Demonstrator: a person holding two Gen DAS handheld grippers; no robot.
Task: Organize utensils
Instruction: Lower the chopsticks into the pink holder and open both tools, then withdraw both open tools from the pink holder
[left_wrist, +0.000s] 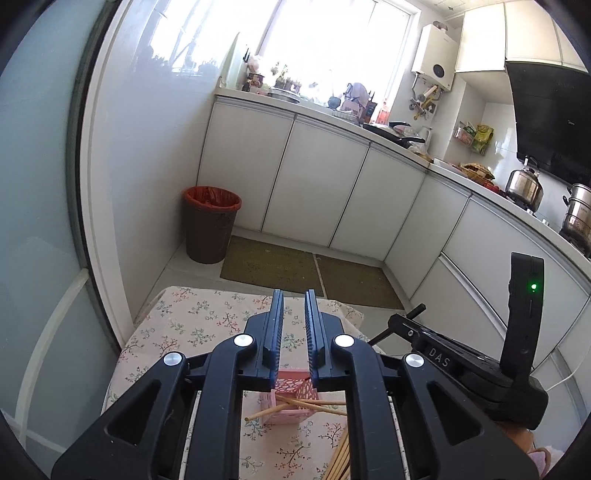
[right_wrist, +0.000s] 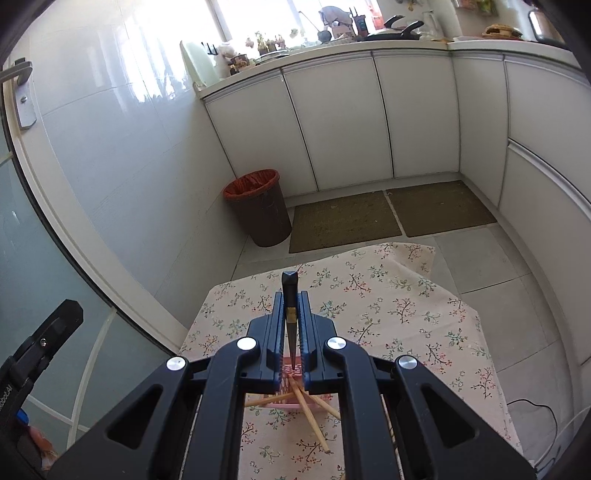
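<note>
Right tool (right_wrist: 291, 306) is clamped on a dark chopstick (right_wrist: 289, 295), its tip pointing down toward the pink basket (right_wrist: 286, 380) directly below, near centre of the floral-cloth surface (right_wrist: 388, 306).

Left tool (left_wrist: 294, 314) stands narrowly parted with nothing between its pads.

Risk: the basket already holds several wooden chopsticks (right_wrist: 308, 410) lying crossed and leaning over its rim; a descending tip could strike them, tip the light basket or flick one onto the surface.

Light: bright daylight floods through my kitchen window (left_wrist: 332, 44), overexposed.
Glare: sheen on the wall tiles (right_wrist: 122, 110).
Edges: fisheye bending, dark corners.
Focus: sharp.
</note>
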